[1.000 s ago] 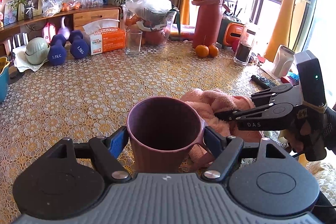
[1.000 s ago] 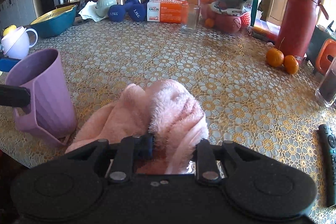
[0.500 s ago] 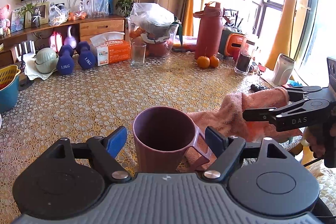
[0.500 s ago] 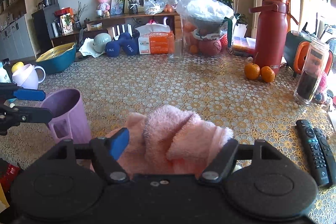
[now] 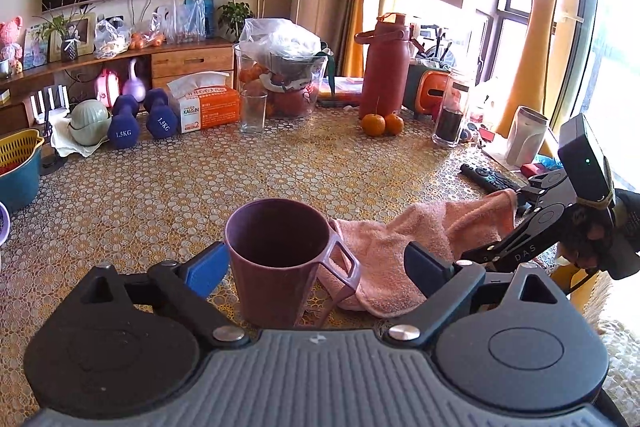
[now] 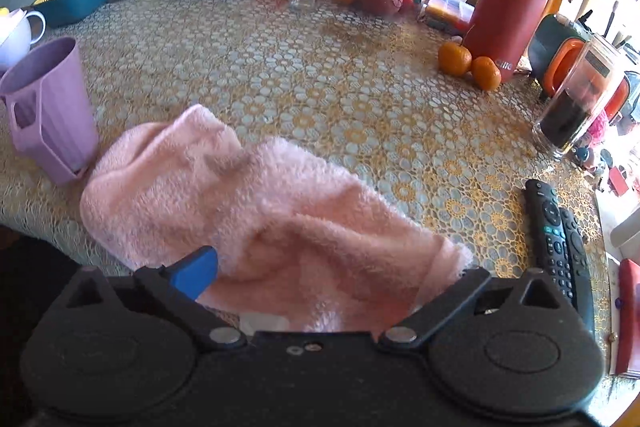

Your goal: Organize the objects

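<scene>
Towel first, since it is the biggest loose item: the pink cloth now lies spread out on the near part of the table, its left end touching the purple cup's handle and its right end running toward your right tool. A second ago it was a bunched lump clenched in that tool; half a second ago the jaws had already parted, and now they stand wide with the cloth lying slack between them, nothing pinched. In my judgement you have let it go to spread it flat, so the next job is folding or smoothing it rather than carrying it.

Your left tool has changed too. It was clamped on the cup a second ago; now both jaws stand clear of the walls, released, and the cup stands upright on its own at the near edge, between them. The cup looks placed.

Smaller things to mind: two remotes lie just right of the towel, and two oranges sit far off by the red bottle. Keep the towel's edge from dragging under the cup when you regrasp.
</scene>
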